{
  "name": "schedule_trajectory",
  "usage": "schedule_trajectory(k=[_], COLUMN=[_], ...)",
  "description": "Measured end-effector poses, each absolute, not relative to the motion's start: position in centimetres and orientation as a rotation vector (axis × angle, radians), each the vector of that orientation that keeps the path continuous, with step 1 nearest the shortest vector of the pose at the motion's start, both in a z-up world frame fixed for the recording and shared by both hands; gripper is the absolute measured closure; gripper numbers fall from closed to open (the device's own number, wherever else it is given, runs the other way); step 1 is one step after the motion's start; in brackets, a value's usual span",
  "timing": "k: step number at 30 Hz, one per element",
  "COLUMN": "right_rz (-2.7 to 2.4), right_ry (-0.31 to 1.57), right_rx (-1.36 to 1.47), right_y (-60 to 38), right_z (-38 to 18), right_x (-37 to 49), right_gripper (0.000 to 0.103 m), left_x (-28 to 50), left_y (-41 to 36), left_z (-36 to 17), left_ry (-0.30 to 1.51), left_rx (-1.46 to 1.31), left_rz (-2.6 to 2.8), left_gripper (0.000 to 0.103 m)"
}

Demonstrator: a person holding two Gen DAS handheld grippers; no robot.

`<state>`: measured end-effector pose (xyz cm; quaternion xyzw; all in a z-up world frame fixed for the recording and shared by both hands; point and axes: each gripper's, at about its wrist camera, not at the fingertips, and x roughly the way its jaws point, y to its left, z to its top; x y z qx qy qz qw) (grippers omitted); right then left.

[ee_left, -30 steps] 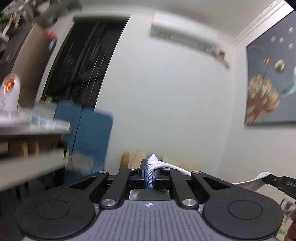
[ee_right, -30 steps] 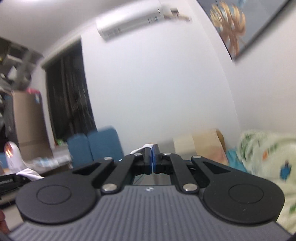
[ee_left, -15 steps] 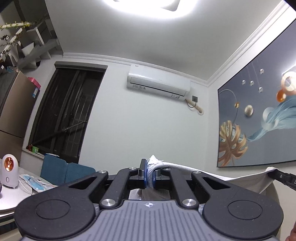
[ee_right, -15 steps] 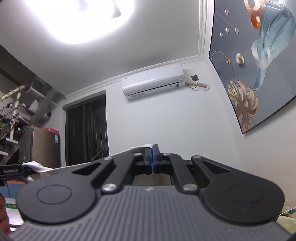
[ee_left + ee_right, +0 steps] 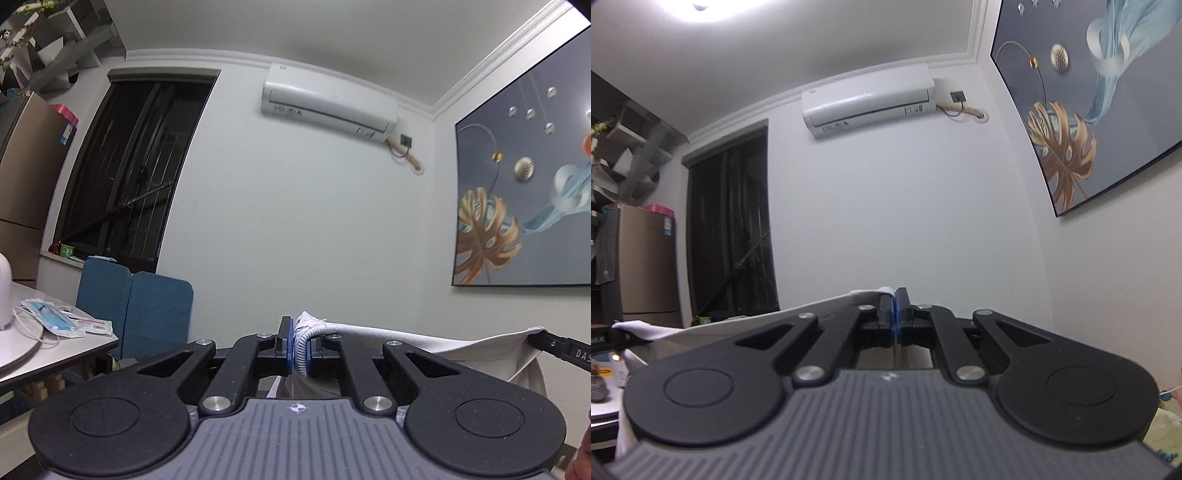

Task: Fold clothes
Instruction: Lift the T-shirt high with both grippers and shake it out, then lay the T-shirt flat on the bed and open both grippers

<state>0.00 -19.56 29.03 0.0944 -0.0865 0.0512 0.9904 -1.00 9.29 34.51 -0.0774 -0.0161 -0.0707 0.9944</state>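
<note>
- The white garment [image 5: 436,341] hangs in the air, its top edge stretched between our two claws, both tilted up at the wall.
- Our left claw [image 5: 300,349] is clamped on a ribbed hem corner; our right claw [image 5: 895,314] is pinched on the other corner.
- We judge this the lift-and-spread step, before any fold.
- Next calls for lowering it flat, keeping the edge taut; the table [image 5: 55,352] sits left.
</note>
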Motion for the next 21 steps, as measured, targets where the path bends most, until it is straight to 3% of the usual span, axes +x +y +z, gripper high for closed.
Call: schedule_trajectory(k=[5, 9, 12, 21], right_rz=[0.052, 0.016, 0.006, 0.011], right_ry=[-0.100, -0.011, 0.051, 0.372], right_rx=[0.162, 0.151, 0.180, 0.188], right_y=[-19.5, -19.5, -19.9, -20.9], right_z=[26.2, 21.2, 14.9, -9.0], right_x=[12.6, 23.9, 31.9, 51.1], right_gripper=[0.099, 0.099, 0.099, 0.099], left_x=[14.7, 27.3, 36.5, 53.6], left_y=[8.8, 9.0, 9.2, 9.0], left_z=[30.3, 23.5, 15.8, -6.7], left_ry=[0.046, 0.141, 0.207, 0.485], left_rx=[-0.138, -0.164, -0.172, -0.157], left_rz=[-0.109, -0.094, -0.084, -0.065], left_gripper=[0.096, 0.096, 0.096, 0.096])
